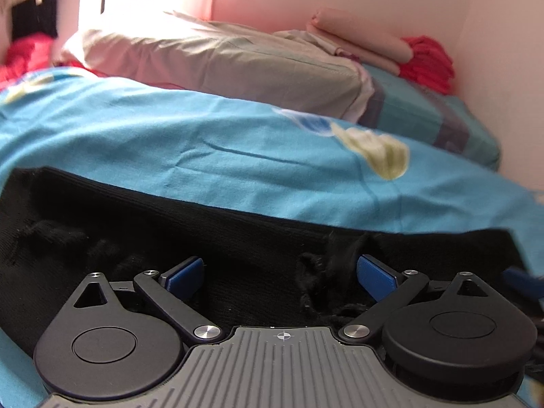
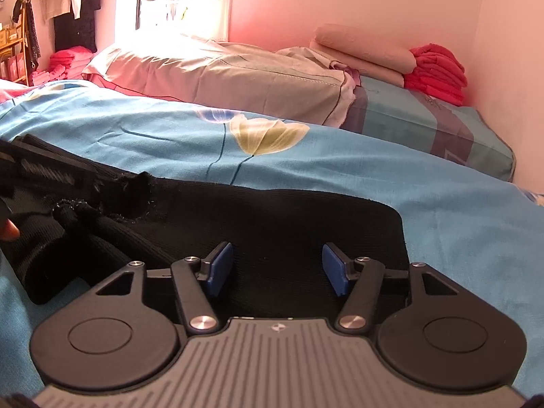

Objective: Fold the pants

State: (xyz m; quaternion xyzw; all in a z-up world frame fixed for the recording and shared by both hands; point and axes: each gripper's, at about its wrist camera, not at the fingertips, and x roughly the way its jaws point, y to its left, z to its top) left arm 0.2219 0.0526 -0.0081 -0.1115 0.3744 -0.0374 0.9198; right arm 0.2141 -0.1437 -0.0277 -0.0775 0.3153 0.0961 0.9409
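While spread flat on the blue flowered bed cover point(image 2: 442, 224), black ribbed pants point(image 2: 272, 224) lying as a dark knit band, neat and square-cornered at the end beyond the right gripper's fingers, rumpled and frayed-looking where a bunched lump rises toward the left gripper. Right gripper point(image 2: 277, 268) with blue pads point(image 2: 335, 268) spread well apart, nothing pinched, only flat black fabric beneath the gap. Left gripper point(image 1: 280, 277) likewise spread wide, blue fingers point(image 1: 375, 278) clear of each other, a fuzzy tuft of the pants point(image 1: 238, 238) just inside the right-hand finger; contact there impossible to judge. Long axis of the pants running crosswise to both pairs of fingers, side to side across the bed, far edge straight beyond the fingertips, squared end lying out past the right gripper's right-hand finger.
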